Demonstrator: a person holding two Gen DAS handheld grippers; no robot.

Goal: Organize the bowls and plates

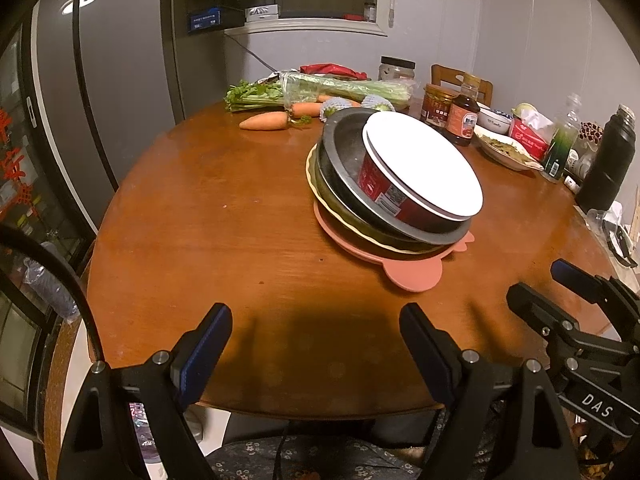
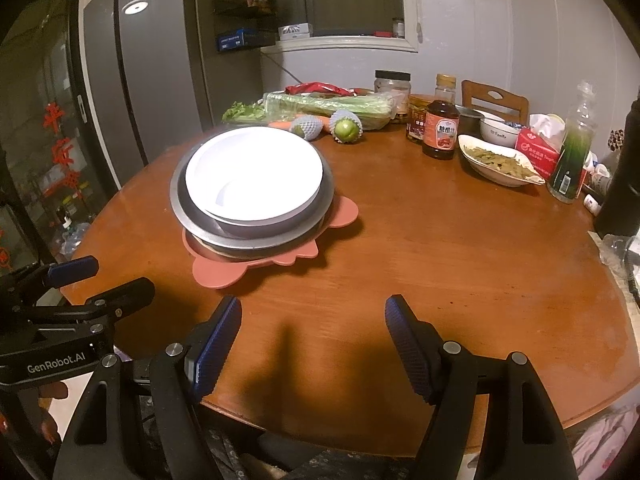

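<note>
A stack of dishes stands on the round wooden table (image 1: 208, 232). At the bottom lies a pink animal-shaped plate (image 1: 404, 276), also in the right wrist view (image 2: 216, 272). On it rest a cream-rimmed dish (image 1: 320, 188) and a metal basin (image 1: 344, 148), (image 2: 256, 236). Tilted on top is a red paper bowl (image 1: 396, 196) with a white inside (image 2: 256, 172). My left gripper (image 1: 316, 332) is open and empty over the near table edge. My right gripper (image 2: 314, 324) is open and empty beside it, right of the stack.
Carrots (image 1: 266, 121), celery (image 1: 344, 88), net-wrapped fruit (image 2: 346, 128), jars, a sauce bottle (image 2: 440, 128), a dish of food (image 2: 500, 160), a tissue box (image 2: 538, 152), a green bottle (image 2: 570, 164) and a black flask (image 1: 608, 164) crowd the far side. A fridge (image 1: 100, 80) stands left.
</note>
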